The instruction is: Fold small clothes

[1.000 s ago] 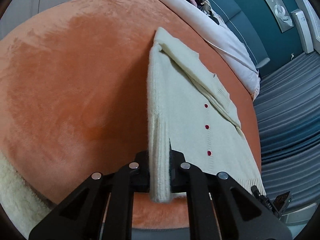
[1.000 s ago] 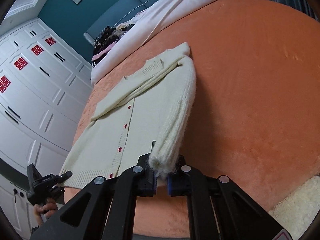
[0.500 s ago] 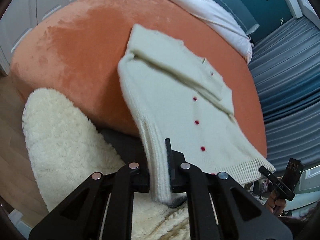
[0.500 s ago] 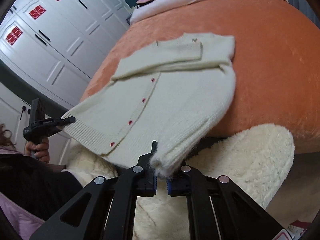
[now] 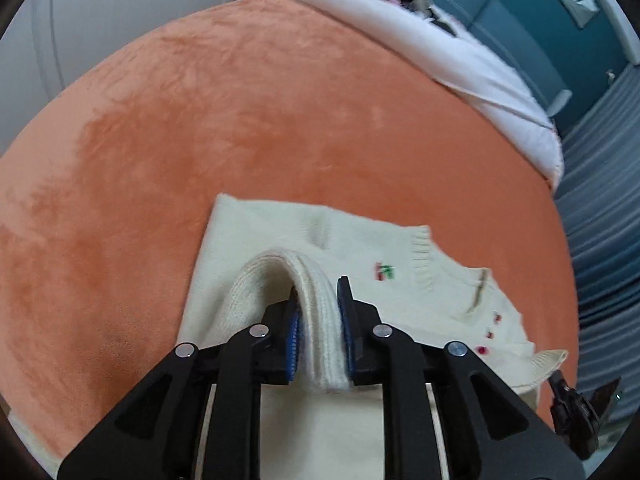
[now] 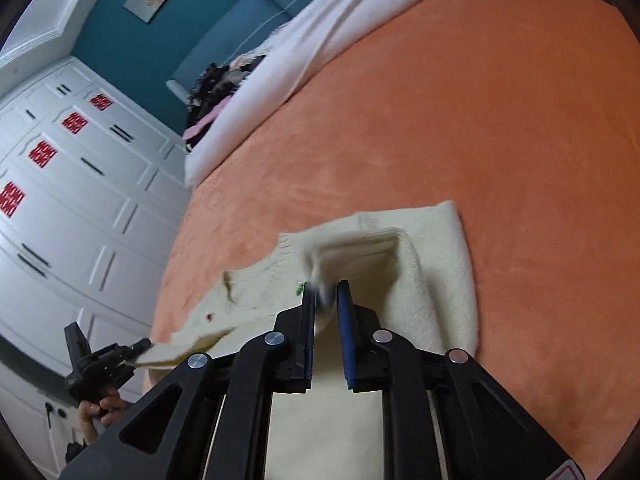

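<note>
between the fingers of your left gripper sits a thick ribbed hem of the cream cardigan, pinched firmly; the rest lies ahead on the orange bed. it's soft, light, floppy knit, so grip doubled edges. your right gripper stands narrowly parted, blurred knit between the fingers; whether it grips, you can't tell.

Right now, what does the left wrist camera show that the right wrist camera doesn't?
Only the left wrist view shows the left gripper shut on the cardigan's ribbed hem. Only the right wrist view shows the white wardrobe and the right gripper with blurred knit between its fingers. Both show the cream cardigan on the orange blanket, and the white duvet.
</note>
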`<state>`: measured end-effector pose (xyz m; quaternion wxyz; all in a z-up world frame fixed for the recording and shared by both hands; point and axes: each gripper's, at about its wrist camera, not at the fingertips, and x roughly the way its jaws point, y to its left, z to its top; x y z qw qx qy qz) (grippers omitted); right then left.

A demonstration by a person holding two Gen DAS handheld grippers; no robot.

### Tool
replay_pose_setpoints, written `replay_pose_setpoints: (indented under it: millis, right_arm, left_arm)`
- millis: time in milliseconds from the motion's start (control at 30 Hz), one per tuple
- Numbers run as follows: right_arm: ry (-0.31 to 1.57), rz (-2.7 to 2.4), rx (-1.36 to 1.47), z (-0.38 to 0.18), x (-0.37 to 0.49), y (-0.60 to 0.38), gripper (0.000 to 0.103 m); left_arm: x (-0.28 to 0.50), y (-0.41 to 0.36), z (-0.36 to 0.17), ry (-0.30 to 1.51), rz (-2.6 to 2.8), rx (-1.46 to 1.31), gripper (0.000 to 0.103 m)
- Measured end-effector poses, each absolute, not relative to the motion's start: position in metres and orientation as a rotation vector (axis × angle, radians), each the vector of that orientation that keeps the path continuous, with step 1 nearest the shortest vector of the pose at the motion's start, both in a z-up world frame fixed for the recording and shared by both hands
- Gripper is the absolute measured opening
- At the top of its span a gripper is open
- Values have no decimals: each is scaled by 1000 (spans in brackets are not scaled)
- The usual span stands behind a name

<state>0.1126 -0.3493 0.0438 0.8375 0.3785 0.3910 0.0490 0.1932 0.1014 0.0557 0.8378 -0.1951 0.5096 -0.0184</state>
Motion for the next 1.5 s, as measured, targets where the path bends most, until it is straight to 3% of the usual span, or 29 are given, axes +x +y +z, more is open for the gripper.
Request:
replay_pose_setpoints:
  millis: [33,67,100,133,167,200,267,367,433,500,533,567,733,833,900,1067,1200,1400,1500]
  right_arm:
    - [812,94,826,43,113,-351,15]
    - [778,107,845,47,110,-353,21]
    - [746,112,845,52,108,-354,30]
    - [708,93,823,59,103,-356,56]
    - [685,69,786,64,99,-358,66]
    - [684,66,745,65,99,-359,66]
    - [745,55,648,60,108,-357,66]
    - [836,14,595,37,125,-357,66]
    - [900,-17,594,20,140,-350,64]
    - [947,-19,595,5,145,-343,39]
    - [960,-10,584,2,149,-339,8]
    - [960,1,578,5,151,-336,8]
    - [696,66,652,62,113,-354,6]
    - [873,-43,628,7,126,-369,6]
    - [986,-60,612,-31,133,-367,4]
    - [874,-110,568,21,113,-358,16]
    - [769,-24,498,62,99,-310,17]
    - [913,323,491,36,119,-182,17]
    - [985,355,412,14,127,-154,6]
  left_arm:
    - [191,104,53,1063,-34,-416,26]
    - [185,108,55,1034,-55,-416,42]
    - [179,111,61,994,-71,-409,61]
    - [174,113,66,948,-82,-397,72]
    - [167,117,71,895,-95,-383,88]
    - [158,119,77,849,-112,-372,91]
    - [156,118,74,843,-138,-342,91]
    - [175,108,47,977,-129,-285,88]
    - [187,103,32,1039,-120,-277,71]
    - [192,99,25,1090,-101,-289,35]
    - [195,99,25,1096,-99,-304,25]
    - [196,99,31,1084,-100,-316,10]
    - [195,109,49,1022,-91,-288,11]
    - [210,114,7,1138,-35,-296,11]
    - [207,115,-1,1121,-20,-323,13]
    - [184,98,44,1035,30,-212,20]
    - [160,63,81,922,10,-151,42]
    - [151,-10,50,1029,-136,-93,42]
    - [147,-12,25,1072,-104,-38,41]
